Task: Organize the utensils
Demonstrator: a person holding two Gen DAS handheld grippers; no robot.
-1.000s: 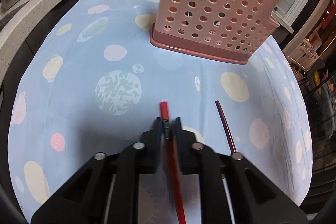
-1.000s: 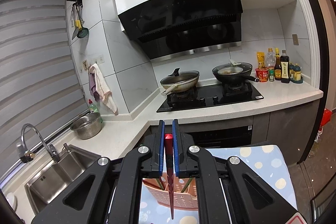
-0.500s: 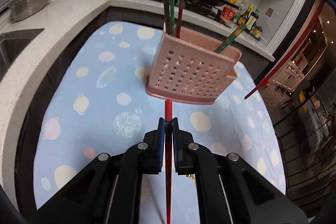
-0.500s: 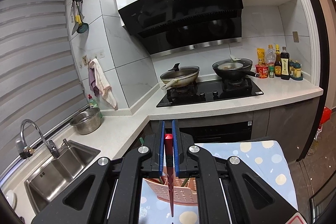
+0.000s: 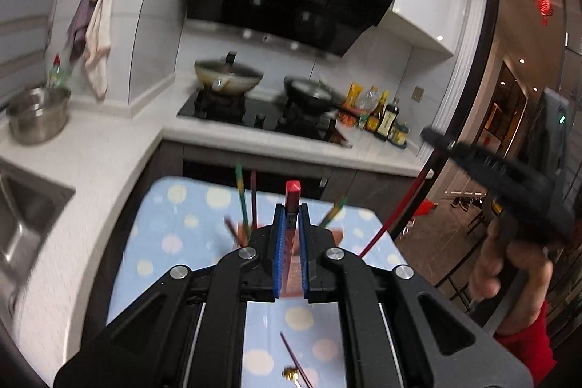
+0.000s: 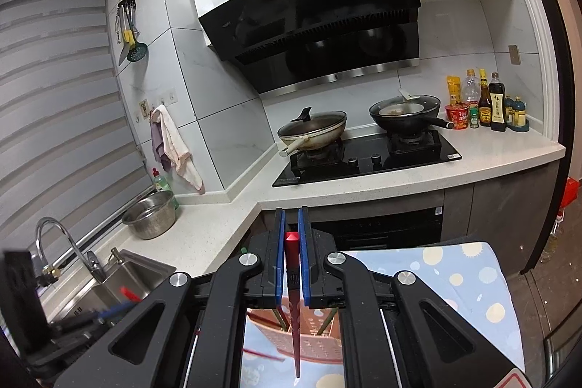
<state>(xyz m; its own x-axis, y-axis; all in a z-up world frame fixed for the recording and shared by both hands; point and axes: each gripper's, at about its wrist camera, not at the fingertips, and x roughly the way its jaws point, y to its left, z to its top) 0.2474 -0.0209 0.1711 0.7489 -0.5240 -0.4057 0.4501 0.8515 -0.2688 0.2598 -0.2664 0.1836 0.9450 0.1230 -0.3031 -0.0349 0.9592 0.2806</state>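
Now the left gripper (image 5: 291,206) is high above the table (image 5: 174,206), clamped on a red chopstick (image 5: 293,191); a second ago it sat low at the cloth, just pinching that stick. So the pickup is done, and the drop into the holder (image 5: 338,235) likely comes next. The holder stands on the table below, hidden mostly by the jaws, sticks poking out. The right gripper (image 6: 290,242) has not moved, also clenched on a red chopstick (image 6: 291,250) over the holder (image 6: 313,340). One dark chopstick (image 5: 294,359) is left on the cloth.

hand-held gripper (image 5: 291,242): blk frame | blue pads | silver screws | red sleeve (image 5: 523,344)
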